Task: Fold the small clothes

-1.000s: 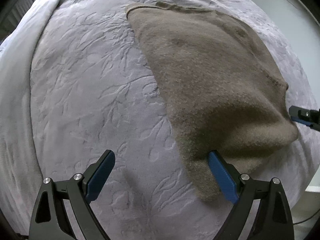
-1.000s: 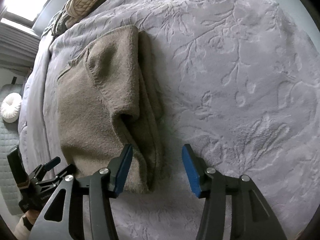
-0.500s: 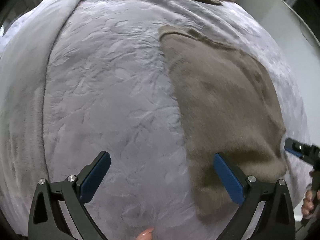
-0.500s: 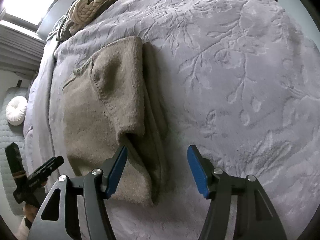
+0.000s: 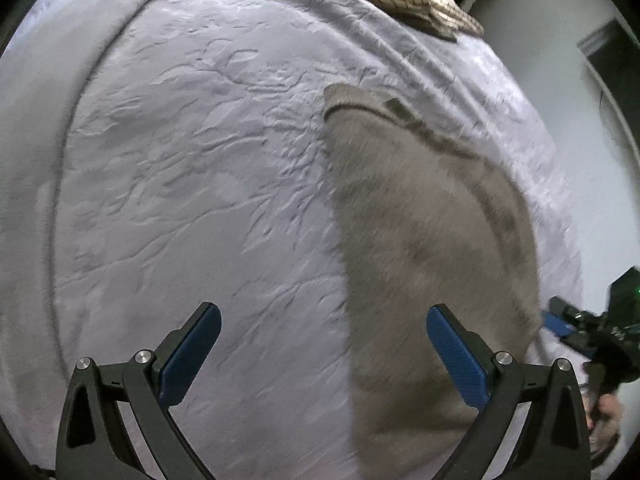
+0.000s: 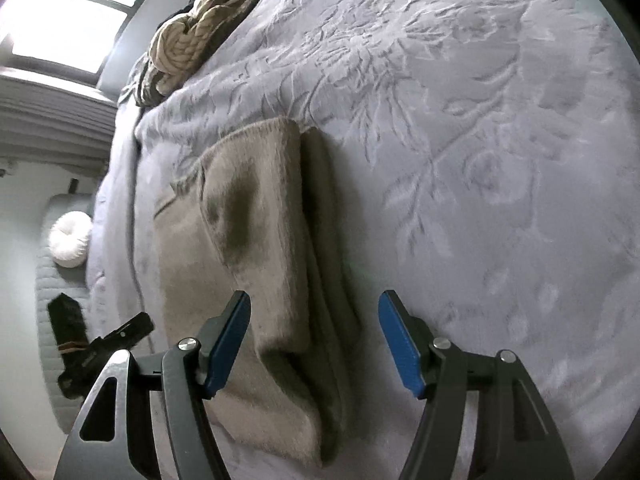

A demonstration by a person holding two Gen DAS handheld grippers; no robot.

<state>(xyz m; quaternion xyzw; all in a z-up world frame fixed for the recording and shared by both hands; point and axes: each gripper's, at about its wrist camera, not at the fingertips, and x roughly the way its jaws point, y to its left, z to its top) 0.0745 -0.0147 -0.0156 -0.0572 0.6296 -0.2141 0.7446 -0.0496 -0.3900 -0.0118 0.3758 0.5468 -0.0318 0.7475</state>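
My left gripper (image 5: 323,354) has its fingers (image 5: 191,354) spread as wide as they go, nothing pinched; the straight edge of the folded beige garment (image 5: 420,240) lies on the bed below the gap, nearer my right-hand pad. My right gripper (image 6: 315,342) is parting its fingers (image 6: 228,344), and the garment's thick folded end (image 6: 288,360) lies beneath them, not clamped. The garment rests flat on the grey embossed bedspread (image 5: 180,180), one layer doubled over along its length. At the bed's far edge sits a heap of cream cable-knit fabric (image 6: 188,40). A white round cushion (image 6: 71,238) lies beyond the bedside.
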